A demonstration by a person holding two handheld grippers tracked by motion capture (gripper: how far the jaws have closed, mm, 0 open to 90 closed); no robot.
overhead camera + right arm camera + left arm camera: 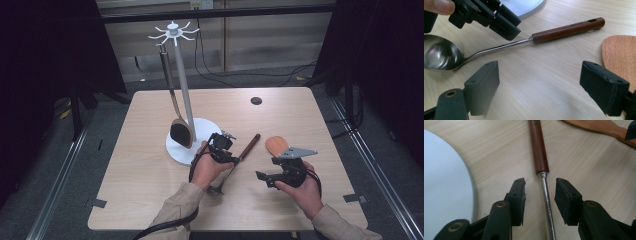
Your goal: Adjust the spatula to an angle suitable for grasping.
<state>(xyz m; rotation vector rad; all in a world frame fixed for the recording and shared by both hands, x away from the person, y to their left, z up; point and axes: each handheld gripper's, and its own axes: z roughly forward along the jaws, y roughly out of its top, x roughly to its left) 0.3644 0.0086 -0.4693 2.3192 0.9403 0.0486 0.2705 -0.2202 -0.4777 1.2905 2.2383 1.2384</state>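
High view: the ladle [239,157] is lying at table centre, its bowl partly hiding under the left gripper [223,148]. Left gripper view: jaws are gaping either side of its steel shaft, wooden handle pointing to 12. Right gripper view: the right gripper [539,85] is hanging released, the bowl at 9 cut off by the edge.

A ladle [499,47] lies on a pale wood-grain table [150,165] with a smooth matt surface. The ladle's bowl and thin shaft are polished, mirror-bright metal; its handle is dark reddish-brown wood with a soft sheen. Just beside the handle lies a spatula [276,145] of lighter, orange-toned wood, smooth and matt. Near the ladle's shaft, the round base of a white stand [186,145] looks like smooth, slightly glossy plastic or painted metal. Both grippers' jaws are matt black plastic with duller, rubbery-looking pads.
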